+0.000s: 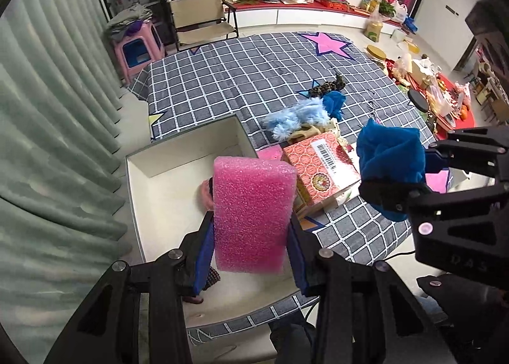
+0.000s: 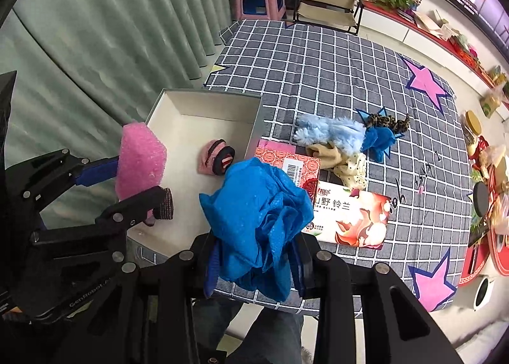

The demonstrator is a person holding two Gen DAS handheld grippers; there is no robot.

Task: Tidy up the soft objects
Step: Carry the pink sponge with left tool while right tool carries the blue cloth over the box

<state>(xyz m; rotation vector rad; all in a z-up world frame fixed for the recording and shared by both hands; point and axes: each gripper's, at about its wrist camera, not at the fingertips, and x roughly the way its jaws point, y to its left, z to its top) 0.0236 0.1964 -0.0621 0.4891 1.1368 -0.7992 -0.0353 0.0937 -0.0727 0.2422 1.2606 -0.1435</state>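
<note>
Progress: early, judging by the layout. White box (image 2: 203,116) at 10 o'clock on the checked cloth (image 2: 334,71), holding only one pink-and-black rolled item (image 2: 216,157) on its floor. Left gripper (image 1: 251,230) clamped on a pink foam block (image 1: 251,208), held upright over the box's near half, not yet let go. Right gripper (image 2: 254,256) clamped on a crumpled blue cloth (image 2: 261,221), hanging above the box's near-right corner and a printed carton (image 2: 346,214), outside the box as yet. Left to gather, at 1 to 2 o'clock of the box: a fluffy light-blue piece (image 2: 331,132), a cream dotted fabric (image 2: 343,167), a smaller blue scrap (image 2: 380,141) and a leopard-print strip (image 2: 388,120), clustered and touching. Probably two drops imminent, then four more pickups.
</note>
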